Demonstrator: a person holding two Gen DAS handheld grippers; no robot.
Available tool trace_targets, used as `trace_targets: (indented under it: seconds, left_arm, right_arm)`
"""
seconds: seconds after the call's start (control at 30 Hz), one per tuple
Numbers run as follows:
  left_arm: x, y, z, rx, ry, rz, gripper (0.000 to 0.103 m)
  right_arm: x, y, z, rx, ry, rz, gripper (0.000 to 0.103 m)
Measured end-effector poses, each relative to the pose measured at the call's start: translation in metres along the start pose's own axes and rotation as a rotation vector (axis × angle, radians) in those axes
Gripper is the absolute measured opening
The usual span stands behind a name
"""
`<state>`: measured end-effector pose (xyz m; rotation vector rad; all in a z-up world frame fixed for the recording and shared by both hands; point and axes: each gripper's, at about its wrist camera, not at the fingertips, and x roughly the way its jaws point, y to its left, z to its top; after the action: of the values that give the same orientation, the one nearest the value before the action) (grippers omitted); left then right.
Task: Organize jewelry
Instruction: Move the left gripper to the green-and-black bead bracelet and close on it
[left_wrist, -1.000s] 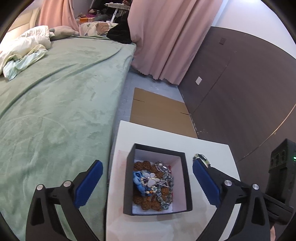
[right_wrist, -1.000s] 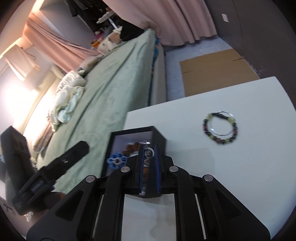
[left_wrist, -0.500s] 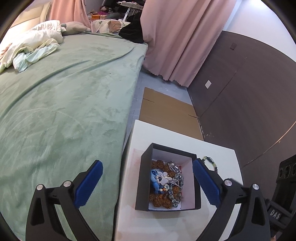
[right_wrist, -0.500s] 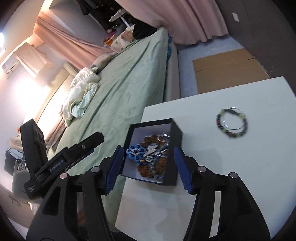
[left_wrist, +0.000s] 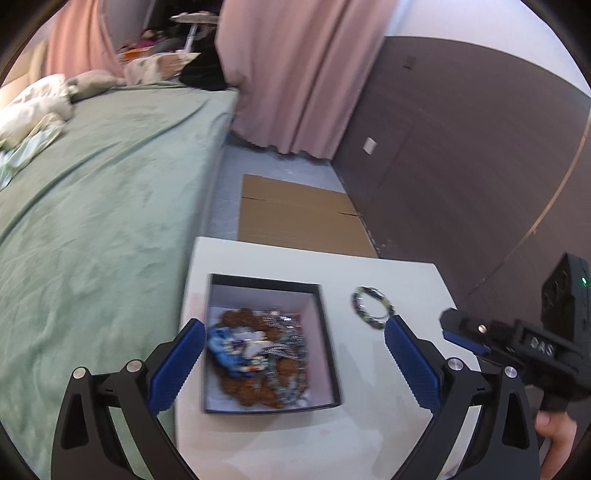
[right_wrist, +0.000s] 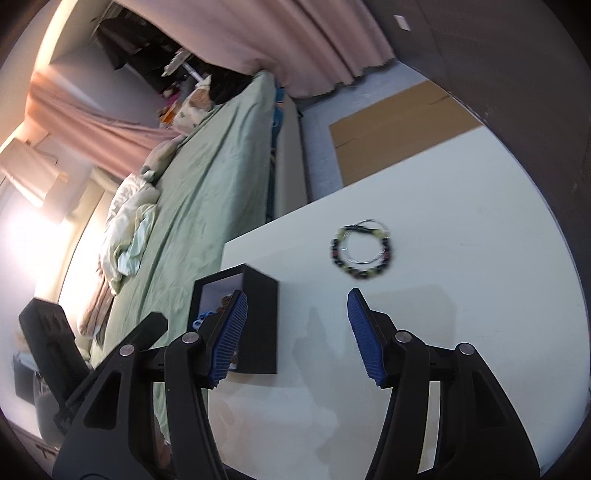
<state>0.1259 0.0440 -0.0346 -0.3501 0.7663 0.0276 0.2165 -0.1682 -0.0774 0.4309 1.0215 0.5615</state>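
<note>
A black box (left_wrist: 327, 332) with a white lining sits on the white table (left_wrist: 399, 280) and holds a heap of jewelry (left_wrist: 258, 350): brown beads, a blue flower piece, silver chains. A beaded bracelet (left_wrist: 372, 307) with a thin silver ring lies on the table right of the box. My left gripper (left_wrist: 293, 363) is open and empty, above the box. My right gripper (right_wrist: 295, 332) is open and empty, right of the box (right_wrist: 258, 321) and short of the bracelet (right_wrist: 364, 249). It also shows in the left wrist view (left_wrist: 461, 334).
A bed with a green cover (left_wrist: 92, 221) lies left of the table. Flat cardboard (left_wrist: 299, 218) lies on the floor beyond the table. Pink curtains (left_wrist: 295, 74) and a dark wall (left_wrist: 461, 166) stand behind. The left gripper's body (right_wrist: 48, 343) is at the left.
My right gripper, shut on a small silver piece over the box a second ago, has opened, let it go and swung right toward the bracelet. My left gripper shifted slightly.
</note>
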Motion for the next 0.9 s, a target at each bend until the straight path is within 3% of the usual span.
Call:
trace_targets:
  seconds: [0.2, 0.27, 0.6, 0.9]
  left_arm:
    - [0.018, -0.037, 0.003, 0.073, 0.015, -0.043, 0.094]
    - [0.025, -0.048, 0.004, 0.096, 0.028, -0.052, 0.089]
    - [0.063, -0.097, 0.015, 0.183, 0.091, -0.036, 0.085]
    - [0.125, -0.111, 0.023, 0.150, 0.236, 0.043, 0.046]
  right_arm:
    - [-0.006, -0.031, 0.013, 0.093, 0.010, -0.022, 0.057]
    - [-0.010, -0.044, 0.018, 0.134, 0.012, -0.017, 0.057]
    - [-0.027, -0.082, 0.034, 0.247, 0.009, 0.014, 0.058]
    - [-0.048, -0.119, 0.047, 0.323, -0.012, 0.043, 0.058]
